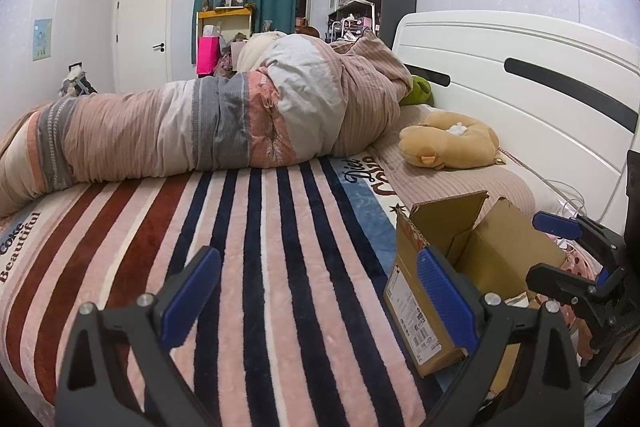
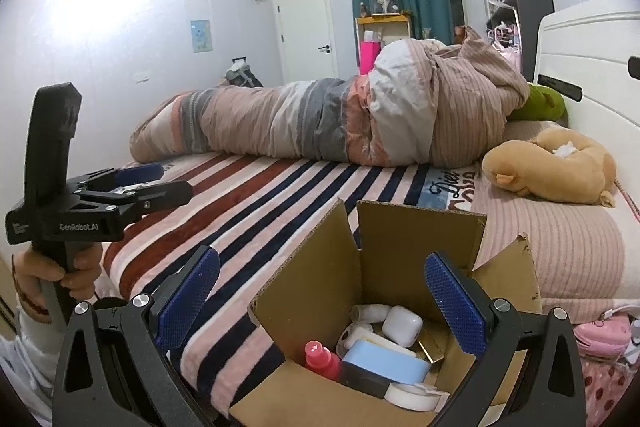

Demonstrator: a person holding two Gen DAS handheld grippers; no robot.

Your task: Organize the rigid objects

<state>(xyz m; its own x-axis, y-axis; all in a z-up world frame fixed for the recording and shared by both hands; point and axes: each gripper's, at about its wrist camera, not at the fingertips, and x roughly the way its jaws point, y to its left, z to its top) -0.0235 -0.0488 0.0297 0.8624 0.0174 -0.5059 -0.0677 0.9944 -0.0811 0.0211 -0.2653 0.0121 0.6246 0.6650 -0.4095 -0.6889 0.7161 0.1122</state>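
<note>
Right wrist: one cardboard box [image 2: 320,291], one red bottle [image 2: 322,361] inside; both grippers' jaws released, empty.

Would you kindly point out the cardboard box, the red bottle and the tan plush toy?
cardboard box [image 2: 416,239]: right wrist view, inner face of its back flap.
red bottle [image 2: 322,361]: right wrist view, its body, inside the box.
tan plush toy [image 2: 556,167]: right wrist view, its back.

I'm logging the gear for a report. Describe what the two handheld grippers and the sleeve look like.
Both grippers, left gripper and right gripper, have black frames with triangular cut-outs, silver screws and blue textured fingers. Seen from the right wrist, the left one has a black handle and white "GenRobot.AI" lettering. The sleeve is light-coloured.
</note>
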